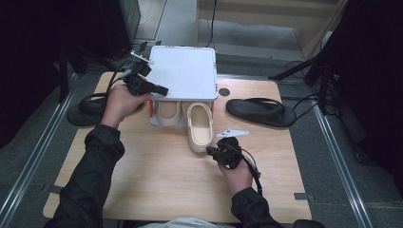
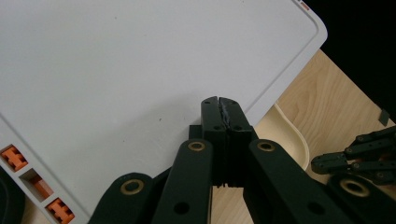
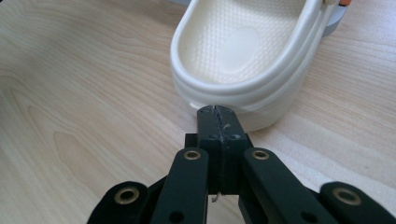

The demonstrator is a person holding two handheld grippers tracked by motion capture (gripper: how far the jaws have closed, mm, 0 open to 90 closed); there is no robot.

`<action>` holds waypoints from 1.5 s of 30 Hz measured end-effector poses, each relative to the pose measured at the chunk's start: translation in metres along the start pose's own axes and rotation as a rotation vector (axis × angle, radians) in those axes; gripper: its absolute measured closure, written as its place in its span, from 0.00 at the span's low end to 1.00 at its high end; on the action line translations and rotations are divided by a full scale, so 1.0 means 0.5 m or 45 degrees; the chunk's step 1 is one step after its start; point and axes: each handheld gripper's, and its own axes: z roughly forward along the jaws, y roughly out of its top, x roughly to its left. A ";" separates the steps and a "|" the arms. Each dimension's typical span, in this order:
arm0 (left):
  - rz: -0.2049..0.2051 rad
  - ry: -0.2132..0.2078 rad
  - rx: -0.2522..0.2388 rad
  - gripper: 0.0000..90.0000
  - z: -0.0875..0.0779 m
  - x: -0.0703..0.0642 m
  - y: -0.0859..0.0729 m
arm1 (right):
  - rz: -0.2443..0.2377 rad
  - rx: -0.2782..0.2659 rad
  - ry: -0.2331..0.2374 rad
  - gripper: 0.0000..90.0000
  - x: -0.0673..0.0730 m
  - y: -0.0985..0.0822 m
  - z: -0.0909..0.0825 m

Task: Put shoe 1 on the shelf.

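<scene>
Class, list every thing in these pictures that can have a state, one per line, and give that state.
Left tool: shut, empty, tips over the rack top.
Right tool: shut, empty, tips at the heel of the sticking-out shoe.
Cream shoe on the right: upright, partly out of the rack.
Cream shoe on the left: upright, tucked under the rack top.
White shoe rack: standing, top bare.
Black sandal: flat on the table.

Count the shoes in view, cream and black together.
4: one cream clog tucked under the white rack, one cream clog sticking out beside it, one black sandal right of the rack, one black sandal at the left edge. Others may be hidden under the rack.
</scene>
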 end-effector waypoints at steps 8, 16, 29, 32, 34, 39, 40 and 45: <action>-0.004 -0.006 -0.001 1.00 0.000 0.001 -0.001 | 0.000 0.003 0.005 1.00 -0.004 0.024 0.021; -0.001 -0.006 0.001 1.00 -0.001 0.002 -0.001 | 0.018 -0.004 -0.003 1.00 -0.010 0.066 0.059; -0.005 -0.005 -0.002 1.00 0.000 0.001 -0.001 | 0.021 -0.019 -0.030 1.00 -0.013 0.122 0.106; 0.000 -0.006 0.001 1.00 -0.001 0.002 0.000 | 0.027 -0.024 -0.037 1.00 -0.015 0.133 0.118; 0.000 -0.007 0.000 1.00 -0.001 0.002 -0.001 | 0.025 -0.024 -0.040 1.00 -0.015 0.138 0.122; -0.006 -0.015 -0.003 1.00 -0.002 0.004 -0.001 | 0.025 -0.040 -0.053 1.00 -0.015 0.150 0.140; -0.006 -0.015 -0.003 1.00 -0.002 0.004 -0.001 | 0.029 -0.044 -0.050 1.00 -0.016 0.151 0.141; -0.031 -0.026 -0.013 0.95 -0.003 0.005 0.001 | -0.008 -0.022 -0.021 1.00 -0.008 0.138 0.123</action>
